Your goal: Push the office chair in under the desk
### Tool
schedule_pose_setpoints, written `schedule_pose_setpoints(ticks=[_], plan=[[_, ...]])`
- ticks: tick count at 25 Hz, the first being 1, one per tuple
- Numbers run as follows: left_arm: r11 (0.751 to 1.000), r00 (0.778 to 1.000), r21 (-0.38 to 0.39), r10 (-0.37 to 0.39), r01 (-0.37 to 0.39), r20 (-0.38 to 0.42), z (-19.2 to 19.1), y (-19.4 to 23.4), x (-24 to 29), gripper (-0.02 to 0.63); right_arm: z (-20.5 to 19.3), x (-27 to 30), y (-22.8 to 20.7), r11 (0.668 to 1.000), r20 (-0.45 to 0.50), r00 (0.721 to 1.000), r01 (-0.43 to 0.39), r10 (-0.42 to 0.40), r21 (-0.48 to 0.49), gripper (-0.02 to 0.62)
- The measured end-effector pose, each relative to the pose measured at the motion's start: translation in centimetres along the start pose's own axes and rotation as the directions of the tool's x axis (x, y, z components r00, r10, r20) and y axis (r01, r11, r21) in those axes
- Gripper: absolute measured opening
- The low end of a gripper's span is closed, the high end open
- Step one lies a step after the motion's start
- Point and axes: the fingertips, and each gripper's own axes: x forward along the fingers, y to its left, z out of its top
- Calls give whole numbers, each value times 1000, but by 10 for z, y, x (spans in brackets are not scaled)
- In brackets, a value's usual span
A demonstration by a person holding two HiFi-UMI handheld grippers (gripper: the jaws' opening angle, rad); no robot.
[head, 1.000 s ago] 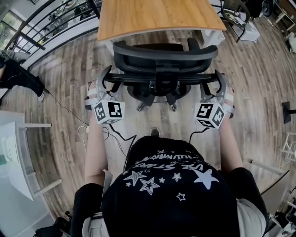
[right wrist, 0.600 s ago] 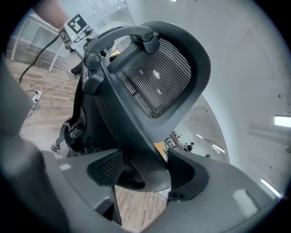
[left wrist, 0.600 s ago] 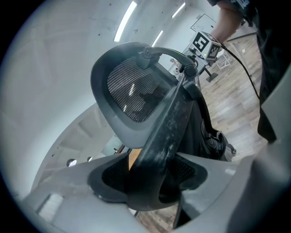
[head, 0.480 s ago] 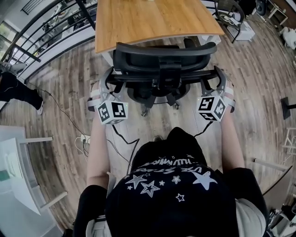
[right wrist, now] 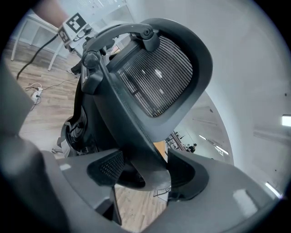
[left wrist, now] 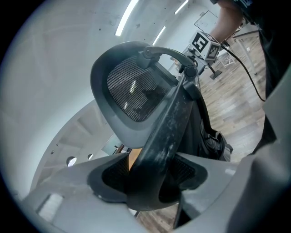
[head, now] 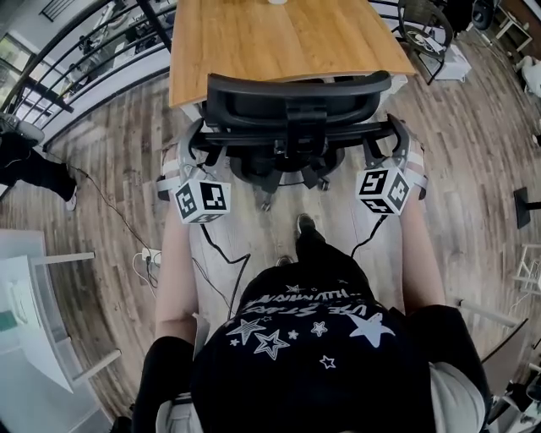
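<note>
The black mesh-backed office chair (head: 296, 101) stands at the near edge of the wooden desk (head: 279, 38), its seat partly beneath the top. My left gripper (head: 196, 142) is shut on the left end of the chair's back frame, and my right gripper (head: 396, 137) is shut on the right end. In the left gripper view the dark frame bar (left wrist: 168, 123) runs between the jaws of the left gripper (left wrist: 148, 175), below the mesh backrest (left wrist: 132, 93). In the right gripper view the right gripper (right wrist: 145, 170) clamps the frame bar (right wrist: 132, 136) the same way.
A second chair (head: 427, 25) stands at the desk's far right. A railing (head: 76, 59) runs along the upper left. A white table (head: 34, 296) is at the left, a cable and power strip (head: 148, 254) lie on the wood floor, and a black stand base (head: 526, 205) is at the right.
Both grippers and the chair have moved forward towards the desk, so the backrest now sits closer to the desk edge. The person's foot has stepped forward.
</note>
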Motion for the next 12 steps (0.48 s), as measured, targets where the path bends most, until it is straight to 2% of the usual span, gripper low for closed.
schedule_pose_setpoints(ticks=[9,12], plan=[[1000,998,-16,-18,17,-60,9,38,105,290,6,107,-48,1000,9,1000,-25,25,2,293],[1000,998,-16,-5,4,-60,10,40,112,290,6,115,-52,1000,16,1000,-19,19,-3,293]])
